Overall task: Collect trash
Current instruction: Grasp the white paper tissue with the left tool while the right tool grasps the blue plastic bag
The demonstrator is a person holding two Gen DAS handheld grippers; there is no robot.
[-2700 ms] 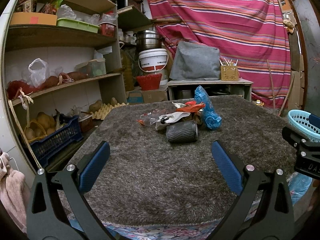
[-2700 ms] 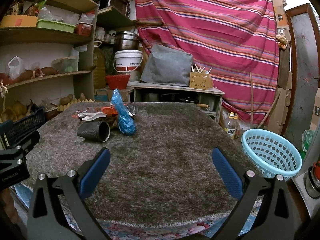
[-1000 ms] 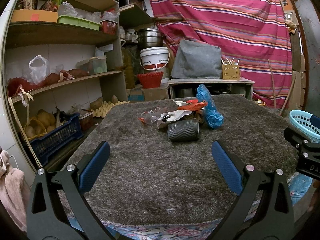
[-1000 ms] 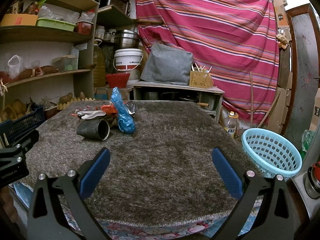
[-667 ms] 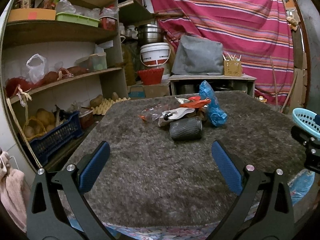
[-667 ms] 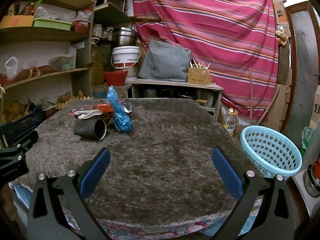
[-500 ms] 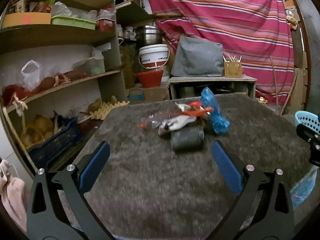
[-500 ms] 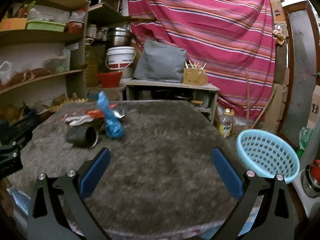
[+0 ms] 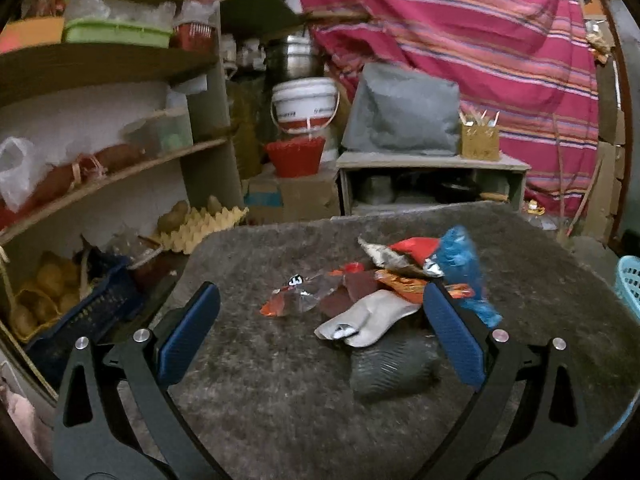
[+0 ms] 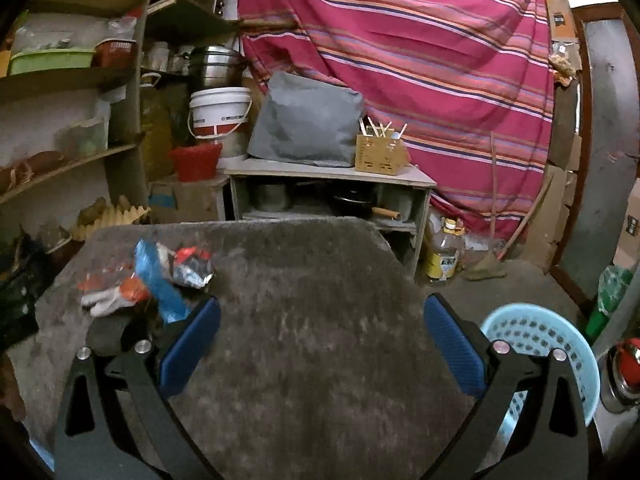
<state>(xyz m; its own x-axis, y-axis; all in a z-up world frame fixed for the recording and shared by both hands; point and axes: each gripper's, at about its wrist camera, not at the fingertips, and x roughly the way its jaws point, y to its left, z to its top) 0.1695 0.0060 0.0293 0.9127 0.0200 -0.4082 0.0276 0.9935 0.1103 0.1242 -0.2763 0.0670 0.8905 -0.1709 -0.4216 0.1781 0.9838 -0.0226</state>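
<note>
A heap of trash lies on the grey shaggy table (image 9: 256,392): a black ribbed cup (image 9: 390,366) on its side, a white wrapper (image 9: 362,322), a clear crumpled bottle (image 9: 298,298), red and orange wrappers (image 9: 412,248) and a blue plastic bag (image 9: 460,268). My left gripper (image 9: 320,338) hangs open just short of the heap, nothing between its fingers. In the right wrist view the same heap sits at the left, with the blue bag (image 10: 160,280) and the cup (image 10: 108,334). My right gripper (image 10: 320,342) is open over bare table (image 10: 304,280). A light blue basket (image 10: 540,344) stands low at the right.
Wooden shelves (image 9: 100,68) with boxes and bags line the left wall, a dark blue crate (image 9: 76,316) below them. Behind the table stand a low cabinet (image 10: 328,196), a white bucket (image 9: 304,100) and a striped red curtain (image 10: 420,60). A yellow bottle (image 10: 444,254) stands on the floor.
Both grippers have risen and moved forward over the table. The trash heap now lies closer and lower in both views. Both stay open.
</note>
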